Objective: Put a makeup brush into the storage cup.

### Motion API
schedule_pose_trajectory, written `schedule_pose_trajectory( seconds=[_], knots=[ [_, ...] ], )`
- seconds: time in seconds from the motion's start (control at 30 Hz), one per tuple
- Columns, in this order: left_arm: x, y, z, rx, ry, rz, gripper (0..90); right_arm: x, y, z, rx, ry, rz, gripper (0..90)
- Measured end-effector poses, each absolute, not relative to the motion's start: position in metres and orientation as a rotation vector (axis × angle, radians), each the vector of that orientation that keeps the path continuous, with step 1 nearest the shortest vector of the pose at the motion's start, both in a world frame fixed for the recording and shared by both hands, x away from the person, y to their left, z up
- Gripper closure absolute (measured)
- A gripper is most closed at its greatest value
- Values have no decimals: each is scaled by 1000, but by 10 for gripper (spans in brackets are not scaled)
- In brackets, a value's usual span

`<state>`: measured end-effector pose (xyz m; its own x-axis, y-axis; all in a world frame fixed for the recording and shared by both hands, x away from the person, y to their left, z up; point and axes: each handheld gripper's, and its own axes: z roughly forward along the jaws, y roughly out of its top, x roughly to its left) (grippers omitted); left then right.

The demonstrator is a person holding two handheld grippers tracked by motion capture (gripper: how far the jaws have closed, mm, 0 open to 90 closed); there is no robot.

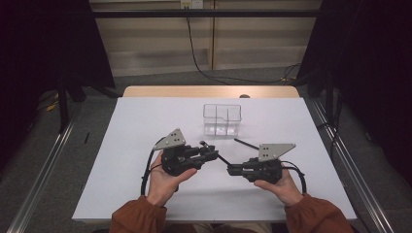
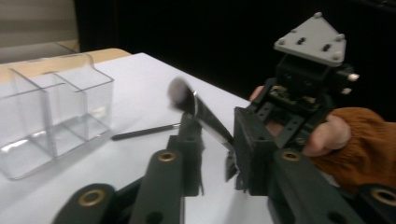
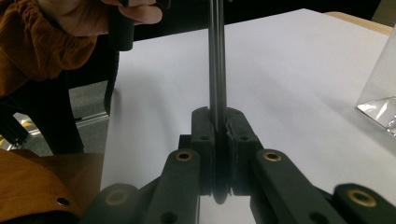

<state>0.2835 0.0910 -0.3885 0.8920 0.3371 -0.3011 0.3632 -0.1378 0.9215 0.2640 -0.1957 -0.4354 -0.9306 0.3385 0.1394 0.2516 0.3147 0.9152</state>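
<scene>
While we look across the white surface (image 1: 145, 194) from its left side, the left tool (image 1: 212, 153) comes first, its jaws nearly together around the shaft of a makeup brush (image 2: 201, 112), though we cannot tell whether the pads press on it. Behind, near the middle, stands a clear plastic organizer (image 1: 222, 119) with several compartments, all of them bare. A thin black stick (image 1: 245, 143) lies on the surface just right of the organizer. Farther right, the right tool (image 1: 232, 169) is clamped on the brush's handle end, so the brush spans both tools above the surface.
</scene>
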Motion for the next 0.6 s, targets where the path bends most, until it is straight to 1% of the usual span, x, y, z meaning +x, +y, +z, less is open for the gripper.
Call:
schedule_pose_trajectory(
  seconds=[0.37, 0.6],
  knots=[
    [283, 89, -386, 1721, 511, -99, 815, 263, -193, -436, 522, 2504, 1682, 834],
    [280, 87, -384, 1722, 497, -108, 839, 263, -191, -438, 534, 2504, 1680, 820]
  ],
)
